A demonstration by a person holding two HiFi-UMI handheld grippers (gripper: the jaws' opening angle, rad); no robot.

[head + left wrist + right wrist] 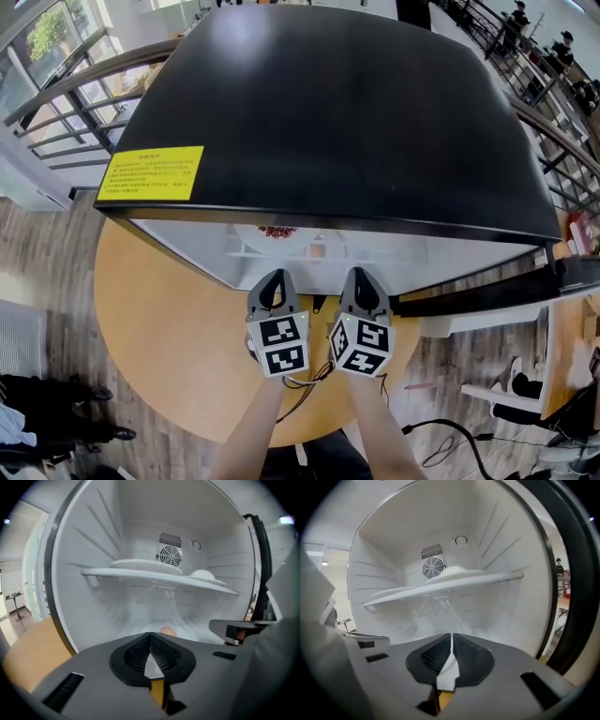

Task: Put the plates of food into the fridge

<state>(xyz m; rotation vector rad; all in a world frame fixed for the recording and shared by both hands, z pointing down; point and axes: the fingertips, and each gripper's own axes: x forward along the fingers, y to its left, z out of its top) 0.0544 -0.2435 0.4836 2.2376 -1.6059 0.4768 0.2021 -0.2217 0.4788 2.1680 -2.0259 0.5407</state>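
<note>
A black mini fridge [337, 112] stands open on a round wooden table [169, 337]. Through its mouth I see a plate of red food [277, 231] and a second plate with a pale brown item [317, 249]. In the left gripper view, two white plates [146, 565] [202, 575] rest on the shelf [117, 575], and a plate with a round bun-like food [167, 631] lies on the floor below. My left gripper [272, 279] [151, 641] and right gripper [364, 277] [451, 641] hover side by side just outside the opening, both shut and empty.
The fridge door [487, 295] swings out to the right. A fan grille [433, 566] sits on the back wall. Railings [66, 103] and wooden floor surround the table. People stand far off at the upper right [562, 47].
</note>
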